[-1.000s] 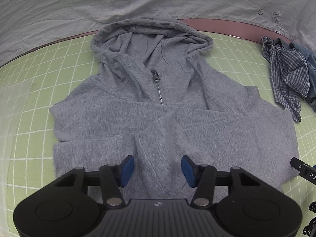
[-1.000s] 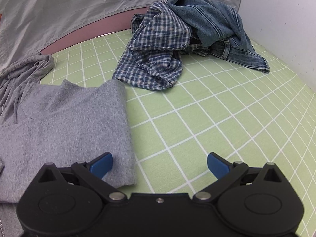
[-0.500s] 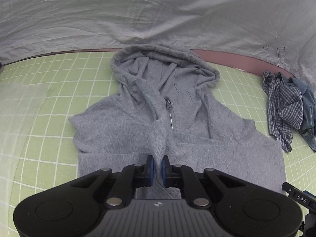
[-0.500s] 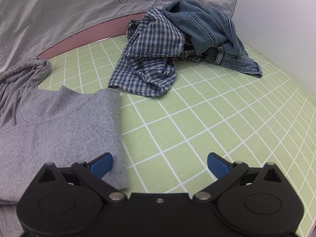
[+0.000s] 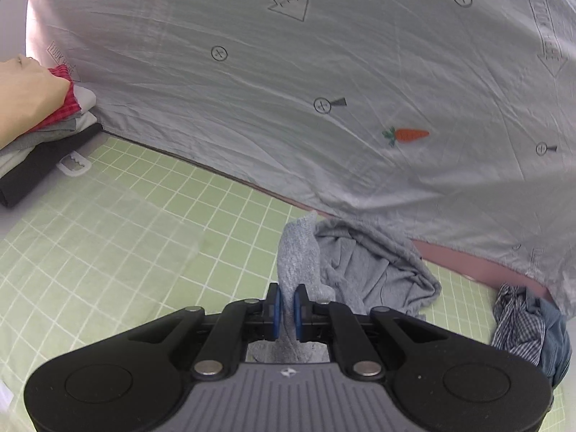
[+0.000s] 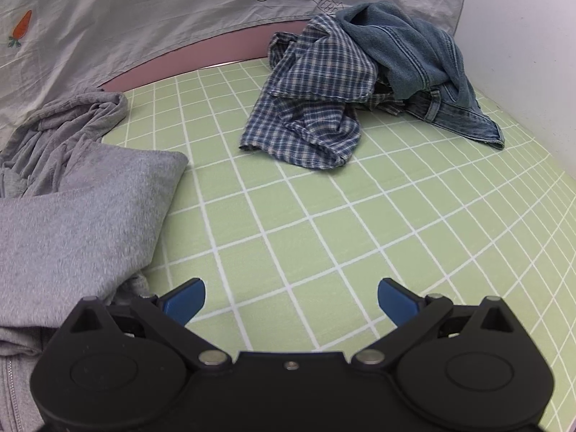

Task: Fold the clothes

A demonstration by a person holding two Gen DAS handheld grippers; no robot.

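Observation:
A grey zip hoodie (image 6: 72,208) lies on the green checked sheet (image 6: 324,223), sleeves folded in, hood (image 5: 374,266) crumpled toward the back. My left gripper (image 5: 286,309) is shut on a fold of the hoodie's grey fabric (image 5: 298,255), which rises between the blue pads and is lifted off the sheet. My right gripper (image 6: 291,297) stands open over bare sheet just right of the hoodie's edge, nothing between its fingers. Its left fingertip (image 6: 185,297) is close to the hoodie's hem.
A blue plaid shirt (image 6: 316,93) and a denim garment (image 6: 414,57) lie heaped at the back right. A stack of folded clothes (image 5: 39,133) sits at the far left. A grey printed sheet (image 5: 324,90) hangs behind. A white wall (image 6: 532,54) borders the right.
The left gripper closed on the hoodie's lower middle and has lifted it, tilting its view up toward the hanging sheet. The hoodie's right side has bunched up. The right gripper stayed open, nearly still.

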